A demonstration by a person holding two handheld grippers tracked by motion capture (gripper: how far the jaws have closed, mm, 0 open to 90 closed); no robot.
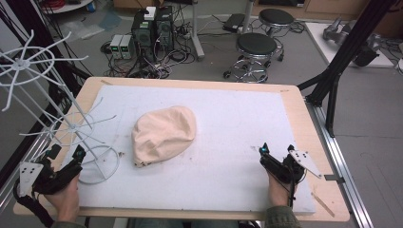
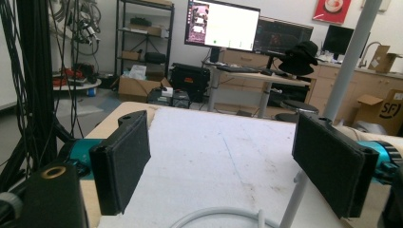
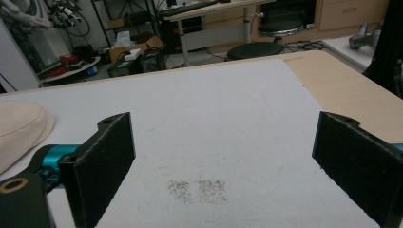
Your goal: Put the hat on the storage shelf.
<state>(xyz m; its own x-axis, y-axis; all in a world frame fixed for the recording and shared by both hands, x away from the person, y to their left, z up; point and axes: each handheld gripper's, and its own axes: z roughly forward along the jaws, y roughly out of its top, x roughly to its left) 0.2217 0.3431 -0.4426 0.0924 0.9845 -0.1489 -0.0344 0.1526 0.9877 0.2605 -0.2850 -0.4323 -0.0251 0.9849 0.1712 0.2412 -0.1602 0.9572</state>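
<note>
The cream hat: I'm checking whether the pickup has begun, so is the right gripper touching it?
Apart. The high view shows bare white mat between the cream hat and the right gripper, which is open and empty.

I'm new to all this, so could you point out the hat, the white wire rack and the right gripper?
hat [image 1: 164, 134], high view, middle of its crown
white wire rack [image 1: 100, 164], high view, round base ring
right gripper [image 1: 275, 148], high view, between its fingertips

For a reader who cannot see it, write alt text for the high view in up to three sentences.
A cream fabric hat lies on a white mat covering a wooden table, untouched. A person's hands hold the left gripper beside a white wire rack and the right gripper near the front right, both open. Stools and computers stand on the floor beyond.
</note>
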